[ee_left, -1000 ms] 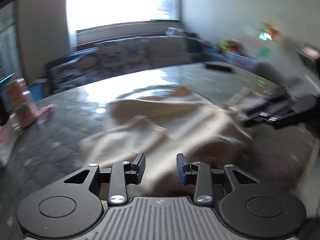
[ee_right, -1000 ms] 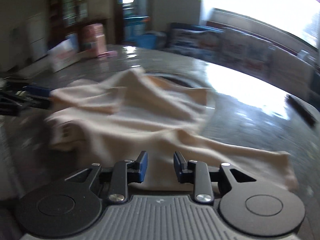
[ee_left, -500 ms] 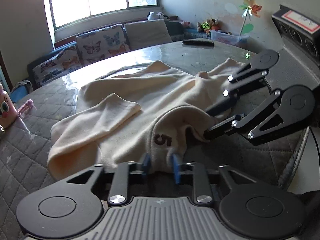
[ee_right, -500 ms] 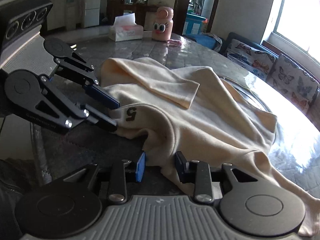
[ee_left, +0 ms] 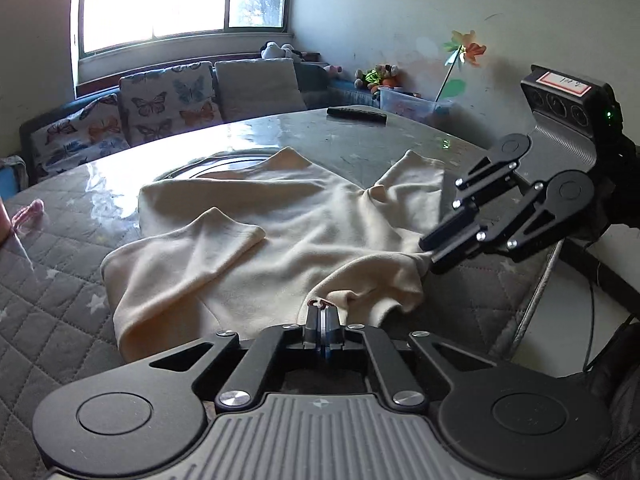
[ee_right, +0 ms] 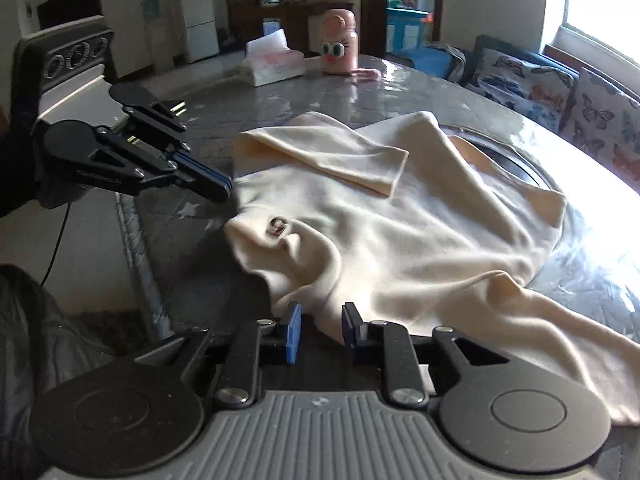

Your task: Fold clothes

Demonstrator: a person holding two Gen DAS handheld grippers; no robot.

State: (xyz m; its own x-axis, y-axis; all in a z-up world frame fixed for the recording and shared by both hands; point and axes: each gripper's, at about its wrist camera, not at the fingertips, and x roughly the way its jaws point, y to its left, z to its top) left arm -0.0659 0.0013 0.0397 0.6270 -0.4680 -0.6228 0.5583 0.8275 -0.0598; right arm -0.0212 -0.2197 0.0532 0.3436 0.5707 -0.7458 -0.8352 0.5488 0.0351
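Observation:
A cream sweatshirt [ee_left: 288, 240] lies crumpled on the round table, one sleeve folded over its body; it also shows in the right wrist view [ee_right: 400, 232], with a small dark number print near its near hem. My left gripper [ee_left: 322, 320] is shut on the near hem of the sweatshirt; in the right wrist view [ee_right: 224, 192] its tips pinch the cloth edge. My right gripper [ee_right: 319, 332] is open, its blue pads either side of the hem at the table's near edge; in the left wrist view [ee_left: 434, 256] its tips touch the cloth at the right.
The table has a grey quilted cover [ee_left: 48, 312] under glossy film. A remote [ee_left: 356, 114] lies at the far side. A tissue box [ee_right: 274, 62] and a pink cartoon bottle [ee_right: 339, 46] stand at the far edge. A sofa with butterfly cushions [ee_left: 168, 100] is behind.
My left gripper closed on the sweatshirt's near hem. My right gripper moved in to the hem and stays open. The hem bunched, hiding most of the number print.

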